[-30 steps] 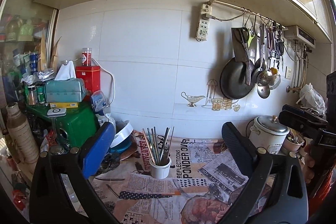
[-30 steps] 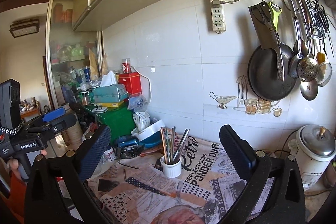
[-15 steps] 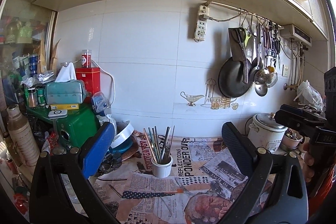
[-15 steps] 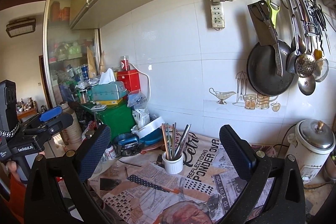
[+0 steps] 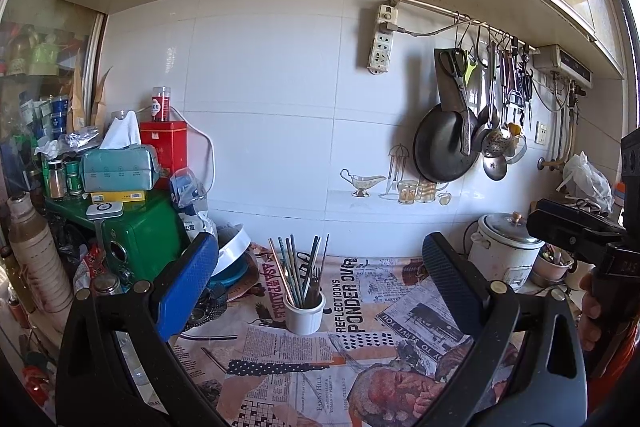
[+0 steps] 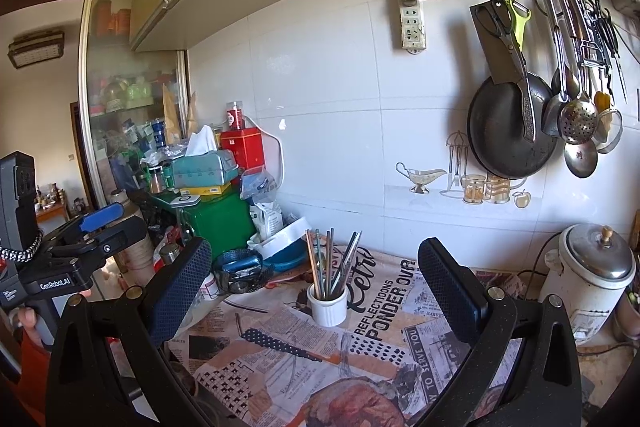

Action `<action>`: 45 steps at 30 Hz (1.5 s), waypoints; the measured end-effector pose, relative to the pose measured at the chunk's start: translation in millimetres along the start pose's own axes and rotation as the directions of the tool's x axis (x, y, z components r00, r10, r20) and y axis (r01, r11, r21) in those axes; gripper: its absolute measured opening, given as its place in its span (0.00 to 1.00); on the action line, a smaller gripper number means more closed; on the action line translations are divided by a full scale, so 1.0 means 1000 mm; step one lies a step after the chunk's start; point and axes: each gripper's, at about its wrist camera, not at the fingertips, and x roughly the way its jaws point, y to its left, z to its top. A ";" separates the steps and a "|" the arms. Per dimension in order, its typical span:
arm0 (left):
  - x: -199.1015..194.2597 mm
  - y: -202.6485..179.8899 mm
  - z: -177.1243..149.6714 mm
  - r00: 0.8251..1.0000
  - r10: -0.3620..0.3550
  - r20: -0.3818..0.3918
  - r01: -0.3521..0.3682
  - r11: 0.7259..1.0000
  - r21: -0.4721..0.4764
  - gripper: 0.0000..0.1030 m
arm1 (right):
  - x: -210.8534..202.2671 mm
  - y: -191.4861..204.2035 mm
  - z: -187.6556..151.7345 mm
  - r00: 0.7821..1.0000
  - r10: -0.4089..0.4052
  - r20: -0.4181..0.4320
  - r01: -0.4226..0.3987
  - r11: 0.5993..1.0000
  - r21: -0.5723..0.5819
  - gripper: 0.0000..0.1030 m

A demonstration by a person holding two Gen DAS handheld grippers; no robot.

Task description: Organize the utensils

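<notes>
A small white cup (image 5: 304,315) (image 6: 329,307) stands on the newspaper-print counter cover (image 5: 360,359) and holds several chopsticks and a fork (image 5: 298,273) (image 6: 334,263). My left gripper (image 5: 316,283) is open and empty, held in the air well short of the cup. My right gripper (image 6: 314,287) is open and empty too, at about the same distance. Each gripper shows in the other's view: the right one at the right edge of the left wrist view (image 5: 576,231), the left one at the left edge of the right wrist view (image 6: 92,227).
A pan (image 6: 512,131), cleaver, scissors, ladles and a skimmer (image 6: 578,115) hang on a wall rail. A white rice cooker (image 6: 592,275) stands at the right. Green box (image 5: 140,239), tissue pack, red tin and bowls (image 6: 288,243) crowd the left.
Both grippers have drawn back and risen slightly, so the cup and counter appear a little farther and lower. Both stay open and empty.
</notes>
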 end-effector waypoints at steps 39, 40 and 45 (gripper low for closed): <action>0.009 0.003 0.003 0.999 -0.050 0.019 0.050 0.999 0.001 0.99 | 0.006 0.001 0.001 1.000 -0.016 0.007 0.016 1.000 0.000 1.00; 0.011 0.003 0.003 0.998 -0.053 0.017 0.053 0.999 0.002 0.99 | 0.006 -0.001 0.001 1.000 -0.018 0.007 0.018 1.000 0.001 1.00; 0.019 0.000 0.004 0.998 -0.054 0.009 0.054 0.999 0.009 0.99 | 0.009 -0.008 0.001 1.000 -0.019 0.006 0.019 1.000 0.012 1.00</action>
